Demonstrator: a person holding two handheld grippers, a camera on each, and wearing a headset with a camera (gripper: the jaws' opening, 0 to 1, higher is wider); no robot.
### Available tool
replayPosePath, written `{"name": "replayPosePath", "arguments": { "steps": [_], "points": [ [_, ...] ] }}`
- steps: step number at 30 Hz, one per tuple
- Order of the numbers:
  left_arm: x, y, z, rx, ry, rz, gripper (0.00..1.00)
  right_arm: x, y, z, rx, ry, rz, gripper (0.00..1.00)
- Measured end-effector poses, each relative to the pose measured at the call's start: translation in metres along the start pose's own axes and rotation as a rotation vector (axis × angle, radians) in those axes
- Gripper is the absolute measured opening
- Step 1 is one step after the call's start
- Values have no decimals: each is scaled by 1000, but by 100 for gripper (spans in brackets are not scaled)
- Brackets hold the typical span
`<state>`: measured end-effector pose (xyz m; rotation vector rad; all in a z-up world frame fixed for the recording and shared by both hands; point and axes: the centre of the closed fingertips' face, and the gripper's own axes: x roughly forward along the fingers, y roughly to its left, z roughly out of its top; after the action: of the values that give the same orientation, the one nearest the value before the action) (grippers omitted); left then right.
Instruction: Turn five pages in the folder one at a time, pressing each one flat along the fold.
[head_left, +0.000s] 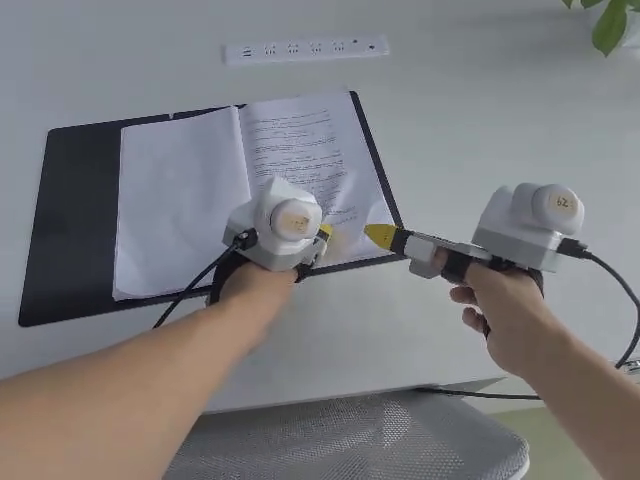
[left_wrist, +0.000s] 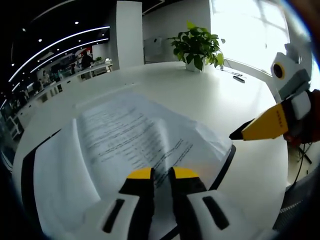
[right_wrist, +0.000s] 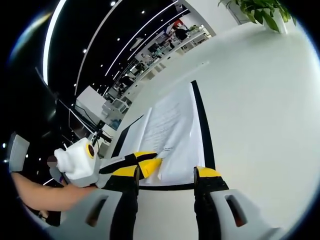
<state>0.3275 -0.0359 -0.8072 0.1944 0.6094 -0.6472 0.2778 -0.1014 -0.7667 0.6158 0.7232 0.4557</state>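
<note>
A black folder (head_left: 70, 230) lies open on the white table, with a blank sheet (head_left: 180, 200) on its left and a printed page (head_left: 310, 150) on its right. My left gripper (head_left: 322, 238) is at the printed page's lower edge, jaws close together and shut on the page (left_wrist: 135, 130), which bulges upward a little. In the right gripper view the left gripper (right_wrist: 146, 162) holds the page (right_wrist: 175, 125) near its bottom corner. My right gripper (right_wrist: 169, 172) stands open just off the folder's lower right corner, its yellow tip (head_left: 382, 236) pointing at the page; the right gripper (left_wrist: 260, 125) hangs over bare table.
A white power strip (head_left: 305, 47) lies at the back of the table. A potted plant (left_wrist: 197, 45) stands at the far right (head_left: 610, 20). A grey mesh chair (head_left: 350, 440) sits under the near table edge. Bare table (head_left: 500, 120) stretches right of the folder.
</note>
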Motion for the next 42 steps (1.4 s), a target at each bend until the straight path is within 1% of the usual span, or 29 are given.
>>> {"name": "replayPosePath", "arguments": {
  "steps": [2, 7, 10, 12, 13, 16, 19, 22, 24, 26, 28, 29, 30, 31, 32, 34, 36, 38, 40, 42],
  "points": [
    [0, 0, 0, -1, 1, -1, 11, 4, -2, -1, 11, 11, -1, 40],
    [0, 0, 0, -3, 0, -2, 11, 11, 0, 1, 10, 14, 10, 31],
    [0, 0, 0, -4, 0, -2, 11, 12, 1, 1, 11, 19, 12, 21],
    [0, 0, 0, -8, -1, -2, 11, 12, 1, 2, -2, 12, 8, 14],
    [0, 0, 0, -8, -1, -2, 11, 12, 1, 3, -10, 6, 12, 8],
    [0, 0, 0, -15, -3, -2, 11, 10, 0, 7, -10, -9, 8, 0],
    [0, 0, 1, -25, -8, -3, 12, 10, -1, 9, -12, -25, 2, 0],
    [0, -1, 1, -32, -12, -6, 13, 9, 2, 13, -13, -45, 10, 0],
    [0, 1, 1, -33, -10, 1, 11, 8, 4, 16, -12, -63, 12, 0],
    [-1, 1, 0, -39, -9, -1, 10, 8, 6, 16, -16, -60, 13, 0],
    [-3, 0, 0, -50, -14, -10, 11, 7, 10, 18, -23, -71, 28, 0],
    [-4, -1, 0, -52, -13, -16, 12, 7, 11, 18, -25, -69, 26, 0],
    [-7, -2, -2, -34, -4, -26, 12, 7, 13, 18, -30, -69, 32, 0],
    [-7, -2, -2, -39, -5, -20, 12, 7, 15, 19, -33, -71, 38, 0],
    [-9, -2, -2, -40, -2, -27, 13, 6, 17, 19, -37, -76, 39, 0],
    [-13, 1, -3, -40, 10, -23, 15, 5, 22, 20, -47, -78, 46, 0],
    [-19, 5, -3, -48, 6, -16, 18, 3, 28, 23, -55, -90, 57, 0],
    [-26, 8, -2, -52, 10, -14, 19, 1, 34, 27, -62, -104, 66, 0],
    [-35, 10, 1, -55, 5, -10, 19, -2, 41, 31, -71, -121, 78, 0],
    [-44, 15, 2, -62, 6, -6, 19, -5, 47, 34, -81, -127, 85, 0]
  ]
}}
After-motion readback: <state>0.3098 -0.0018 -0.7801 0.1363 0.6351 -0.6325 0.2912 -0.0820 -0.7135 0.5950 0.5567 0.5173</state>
